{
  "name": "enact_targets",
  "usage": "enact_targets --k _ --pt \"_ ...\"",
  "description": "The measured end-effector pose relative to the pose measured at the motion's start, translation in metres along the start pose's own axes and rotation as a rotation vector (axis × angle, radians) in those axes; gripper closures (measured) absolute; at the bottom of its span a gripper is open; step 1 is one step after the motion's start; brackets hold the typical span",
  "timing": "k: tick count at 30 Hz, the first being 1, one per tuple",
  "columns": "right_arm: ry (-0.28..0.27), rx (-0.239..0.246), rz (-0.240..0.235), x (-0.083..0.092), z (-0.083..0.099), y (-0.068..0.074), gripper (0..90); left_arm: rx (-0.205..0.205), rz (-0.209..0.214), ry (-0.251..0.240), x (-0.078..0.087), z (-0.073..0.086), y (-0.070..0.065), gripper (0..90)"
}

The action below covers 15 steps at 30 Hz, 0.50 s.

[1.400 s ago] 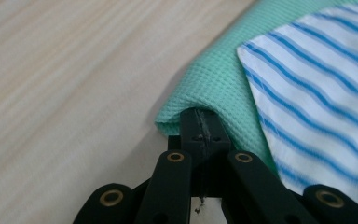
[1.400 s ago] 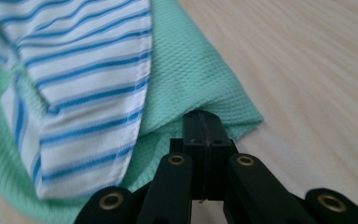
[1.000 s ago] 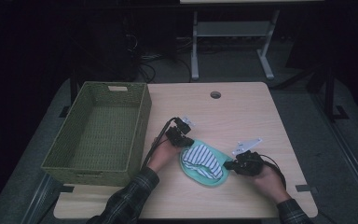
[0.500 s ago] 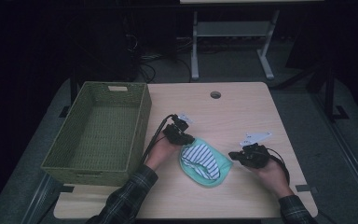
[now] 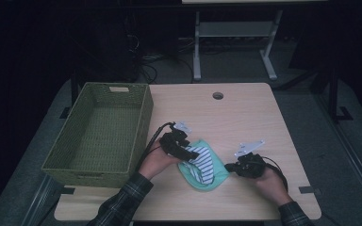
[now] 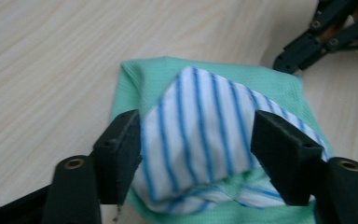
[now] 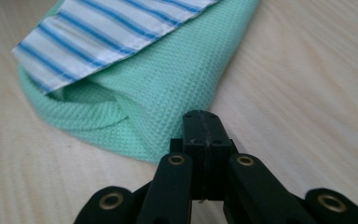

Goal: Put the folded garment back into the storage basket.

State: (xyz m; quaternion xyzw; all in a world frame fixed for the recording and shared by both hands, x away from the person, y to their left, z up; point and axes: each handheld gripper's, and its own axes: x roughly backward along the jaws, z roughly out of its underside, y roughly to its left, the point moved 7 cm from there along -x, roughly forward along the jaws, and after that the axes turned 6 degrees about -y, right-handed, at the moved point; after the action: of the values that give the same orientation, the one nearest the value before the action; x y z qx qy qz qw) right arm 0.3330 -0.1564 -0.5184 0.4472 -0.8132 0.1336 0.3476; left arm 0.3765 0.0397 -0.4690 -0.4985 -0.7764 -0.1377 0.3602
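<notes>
**Folded cloth on the table, one gripper released above it, the other clenched at its edge**

The green cloth point(image 5: 202, 170) lies on the near middle of the wooden table point(image 5: 245, 117), with a blue-and-white striped piece point(image 6: 200, 135) folded on top of it. The high view shows it as a small rounded bundle between the two hands. The left gripper view shows the striped layer as a rumpled flap that leaves green cloth bare along its far and right edges. The right gripper view shows the waffle weave of the green cloth and a fold opening along its edge under the stripes.

The left gripper point(image 6: 198, 149) hangs over the bundle's left part; its jaws have just been opening and now stand apart on either side of the striped flap, their pads clear of it. The right gripper point(image 7: 204, 128) sits at the bundle's right edge, jaws clenched together with nothing between them, the tip just beside the green cloth's edge; I cannot tell whether it touches.

A woven green basket point(image 5: 103, 132) stands on the left of the table, well apart from the cloth. A round cable hole point(image 5: 218, 95) lies far across the table. Beyond the table, a white desk frame point(image 5: 231, 42) stands on the dark floor.
</notes>
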Motion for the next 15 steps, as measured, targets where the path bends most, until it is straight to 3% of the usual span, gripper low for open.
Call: enact_targets --k 7,10,15 --pt "-0.017 0.012 0.002 0.004 -0.002 0.009 89.2 -0.078 0.035 0.035 0.003 0.013 -0.015 22.4" --pt "-0.036 0.003 0.030 0.009 -0.003 0.005 81.2 -0.100 0.033 0.052 0.001 0.019 -0.020 19.4" --pt "-0.048 -0.016 0.093 0.010 0.001 -0.006 58.5 -0.140 0.012 0.075 -0.001 0.025 -0.025 15.2"
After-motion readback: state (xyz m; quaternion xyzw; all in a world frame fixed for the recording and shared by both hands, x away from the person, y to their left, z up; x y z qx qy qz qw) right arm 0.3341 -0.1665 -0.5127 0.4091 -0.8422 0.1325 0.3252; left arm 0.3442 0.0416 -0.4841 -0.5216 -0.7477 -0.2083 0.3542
